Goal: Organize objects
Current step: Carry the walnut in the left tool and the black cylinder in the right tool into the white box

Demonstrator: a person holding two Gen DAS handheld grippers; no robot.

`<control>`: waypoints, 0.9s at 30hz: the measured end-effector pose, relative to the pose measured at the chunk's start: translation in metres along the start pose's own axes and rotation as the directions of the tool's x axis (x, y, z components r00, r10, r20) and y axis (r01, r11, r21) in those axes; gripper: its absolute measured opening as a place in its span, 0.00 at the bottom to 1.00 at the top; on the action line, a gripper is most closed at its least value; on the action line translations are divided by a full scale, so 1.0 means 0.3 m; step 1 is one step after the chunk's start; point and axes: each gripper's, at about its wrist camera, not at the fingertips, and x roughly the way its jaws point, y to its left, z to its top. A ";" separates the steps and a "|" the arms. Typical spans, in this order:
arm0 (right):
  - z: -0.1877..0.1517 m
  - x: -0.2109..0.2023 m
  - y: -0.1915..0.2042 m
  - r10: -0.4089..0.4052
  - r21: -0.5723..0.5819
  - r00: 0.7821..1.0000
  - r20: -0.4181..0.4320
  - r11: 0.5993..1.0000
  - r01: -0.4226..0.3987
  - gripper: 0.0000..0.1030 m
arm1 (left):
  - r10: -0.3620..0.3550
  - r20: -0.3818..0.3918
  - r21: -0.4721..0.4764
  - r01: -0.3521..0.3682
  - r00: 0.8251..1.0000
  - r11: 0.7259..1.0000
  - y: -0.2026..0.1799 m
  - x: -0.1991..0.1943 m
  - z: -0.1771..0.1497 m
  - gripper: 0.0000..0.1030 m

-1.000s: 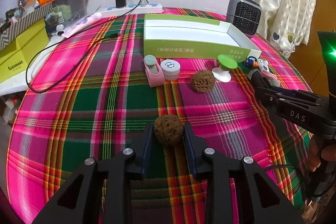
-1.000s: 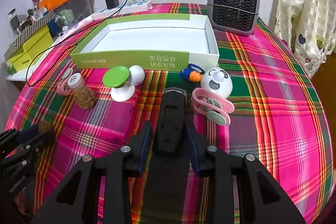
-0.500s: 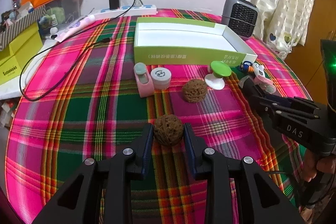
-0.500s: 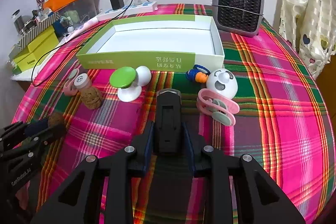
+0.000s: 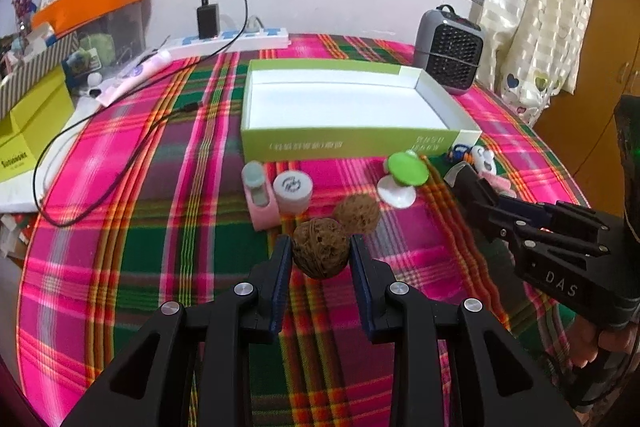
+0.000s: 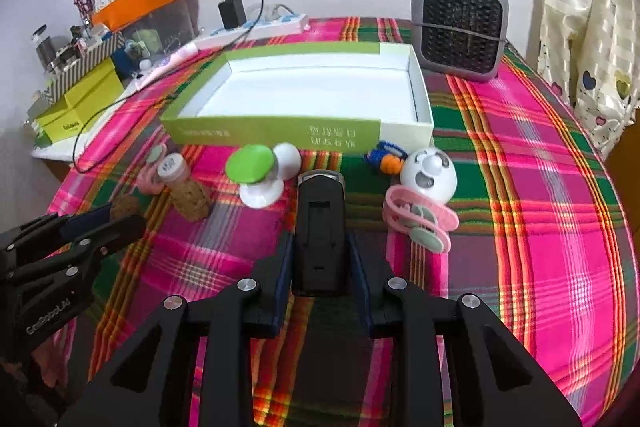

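**Gripping a walnut and a black device, both short of the open box**

Clamping a brown, deeply wrinkled walnut [image 5: 319, 249] between its two blue-padded fingers, the left gripper [image 5: 319, 259] holds the round shell clear above the plaid tablecloth [image 5: 132, 239]. The walnut is dull tan, pitted with small dark holes, and fills the narrow gap between the pads. Just beyond it a second walnut [image 5: 357, 214] of the same rough texture lies on the cloth.

The right gripper [image 6: 319, 263] is closed narrowly on a black rectangular device [image 6: 320, 227], a flat plastic body with a recessed panel on top and a silvery end pointing away from the camera. Both pads press on its long sides.

Further out, a row of small items stands in front of the box: a pink clip [image 5: 260, 197], a small white-lidded jar [image 5: 293, 191], a green-and-white mushroom-shaped toy [image 6: 256, 177], a blue and orange knitted piece [image 6: 386, 159], a white round panda-faced gadget [image 6: 429, 179] and a pink hair clip [image 6: 420, 223] touching it.

Behind them sits the green box [image 6: 280, 133], open, white inside. A grey fan heater [image 6: 460, 27] stands at the table's far right, a white power strip [image 5: 236, 41] with a black charger along the wall.
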 end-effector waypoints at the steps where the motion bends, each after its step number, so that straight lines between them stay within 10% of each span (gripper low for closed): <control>1: 0.005 -0.004 0.000 0.004 -0.001 1.000 0.003 1.000 -0.004 0.28 | -0.006 0.002 0.000 0.006 1.000 1.000 -0.003 -0.001 0.008 0.26; 27: 0.221 0.070 0.011 0.038 -0.052 0.999 0.009 0.998 -0.038 0.28 | -0.022 0.026 -0.012 0.023 0.999 1.000 0.007 0.117 0.256 0.26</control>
